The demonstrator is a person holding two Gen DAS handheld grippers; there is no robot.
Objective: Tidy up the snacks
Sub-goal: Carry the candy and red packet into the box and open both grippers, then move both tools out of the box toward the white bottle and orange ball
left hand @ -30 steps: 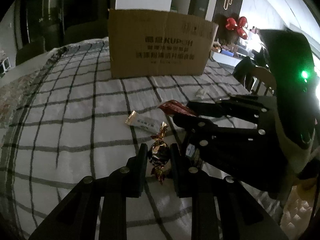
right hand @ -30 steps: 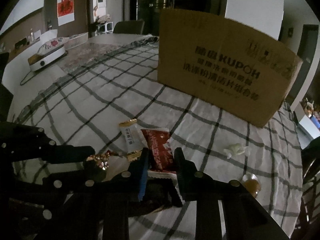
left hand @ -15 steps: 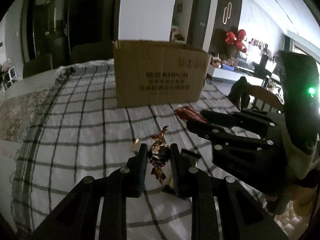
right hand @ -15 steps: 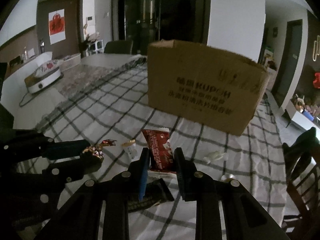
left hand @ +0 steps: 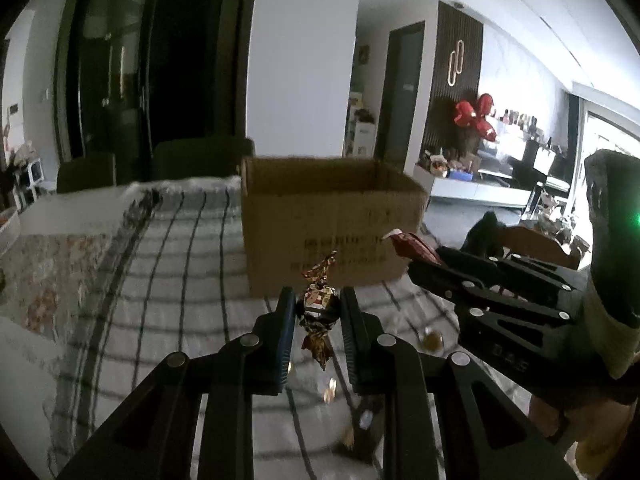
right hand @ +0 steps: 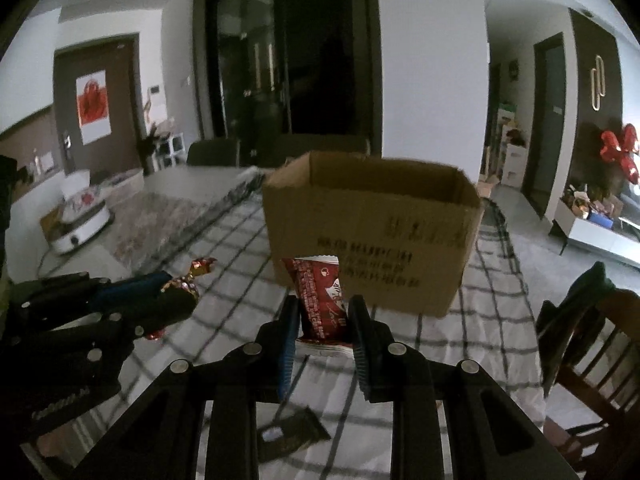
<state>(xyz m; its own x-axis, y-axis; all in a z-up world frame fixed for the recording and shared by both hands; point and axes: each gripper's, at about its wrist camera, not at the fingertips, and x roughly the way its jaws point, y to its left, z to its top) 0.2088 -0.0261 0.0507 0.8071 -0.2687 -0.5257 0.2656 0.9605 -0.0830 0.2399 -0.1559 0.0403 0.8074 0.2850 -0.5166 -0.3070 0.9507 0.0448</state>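
Above the checked tablecloth point(left hand: 176, 280), both grippers level toward the cardboard box point(left hand: 328, 232), left gripper point(left hand: 318, 312) around a twist-wrapped candy point(left hand: 318, 304), right gripper point(right hand: 324, 320) around a red packet point(right hand: 320, 300).

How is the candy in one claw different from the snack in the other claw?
The twisted foil candy is small and round with pinched ends, while the red snack packet is flat, bigger and rectangular. The candy looks dark brown and gold; the packet is red with white print. The left gripper pinches the candy, the right gripper the packet. Both are held above the checked tablecloth, facing the open cardboard box.

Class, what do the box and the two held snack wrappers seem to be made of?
Box: brown matte cardboard, with folded edges and printed lettering. Candy wrapper: shiny foil, probably, with twisted glinting ends. Red packet: smooth printed plastic film, apparently, with a crimped end.
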